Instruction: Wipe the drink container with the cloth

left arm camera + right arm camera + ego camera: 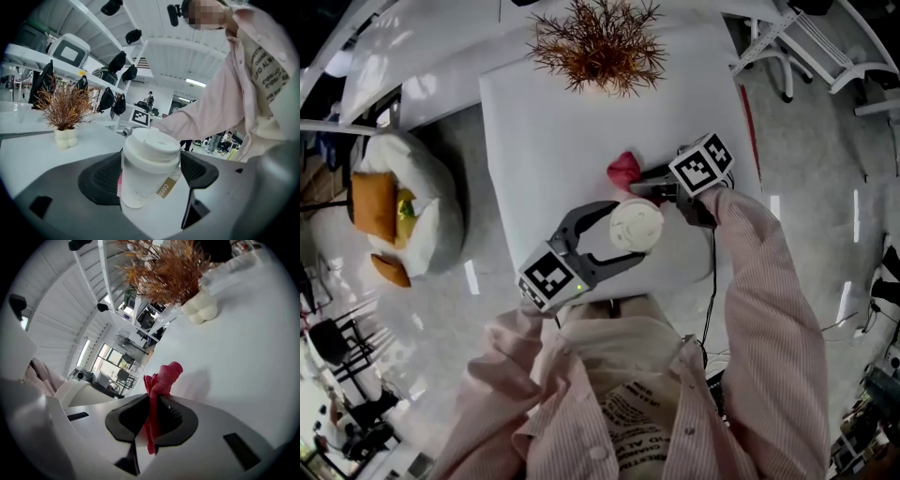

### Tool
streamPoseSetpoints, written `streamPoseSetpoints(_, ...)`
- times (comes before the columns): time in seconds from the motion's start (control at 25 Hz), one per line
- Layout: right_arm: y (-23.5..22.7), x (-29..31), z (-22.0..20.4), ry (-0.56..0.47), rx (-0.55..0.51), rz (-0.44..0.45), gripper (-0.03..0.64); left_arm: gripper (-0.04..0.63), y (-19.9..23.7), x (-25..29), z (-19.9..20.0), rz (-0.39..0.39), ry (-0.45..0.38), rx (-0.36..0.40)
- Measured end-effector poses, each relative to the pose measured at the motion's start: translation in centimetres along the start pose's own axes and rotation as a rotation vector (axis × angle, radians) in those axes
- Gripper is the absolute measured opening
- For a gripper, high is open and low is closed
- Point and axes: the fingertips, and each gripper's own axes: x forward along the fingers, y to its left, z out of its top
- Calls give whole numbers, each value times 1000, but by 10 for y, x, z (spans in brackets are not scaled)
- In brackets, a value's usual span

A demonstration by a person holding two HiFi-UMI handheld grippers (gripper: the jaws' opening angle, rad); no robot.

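White cup (636,225) stands upright between spread left tongs (150,174), seemingly untouched; right tongs (152,412) pinch red cloth (165,375).

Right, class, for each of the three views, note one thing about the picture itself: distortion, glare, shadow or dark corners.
Head view: the fisheye bows the floor lines, and the white table is nearly washed out. Left gripper view: the shelves curve, the corners go black, the coffee cup is sharp. Right gripper view: the red cloth throws a soft shadow on the table.
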Motion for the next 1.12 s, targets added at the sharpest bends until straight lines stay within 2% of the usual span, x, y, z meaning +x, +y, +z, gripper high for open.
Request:
streamPoseSetpoints(0.24, 10, -39, 21, -229, -132, -150, 43, 371, 2, -12, -3, 70, -18, -13)
streamPoseSetpoints(0.4, 25, -69, 32, -387, -233, -268, 43, 371, 6, -28, -4, 126, -21, 5)
streamPoseSetpoints(0.64, 63, -101, 34, -548, -369, -441, 43, 370, 15, -57, 6, 239, -60, -2)
streamPoseSetpoints(0.8, 97, -130, 29, -721, -411, -563, 43, 364, 15, -70, 21, 306, -99, 4)
streamPoseSetpoints(0.84, 105, -135, 26, -752, -416, -585, 43, 349, 15, -73, 25, 325, -106, 15)
streamPoseSetpoints(0.92, 123, -141, 20, -784, -437, -621, 43, 197, 16, -81, 36, 362, -124, 49)
streamPoseSetpoints(1.12, 166, -145, 10, -820, -500, -664, 43, 152, 9, -93, 60, 386, -169, 83)
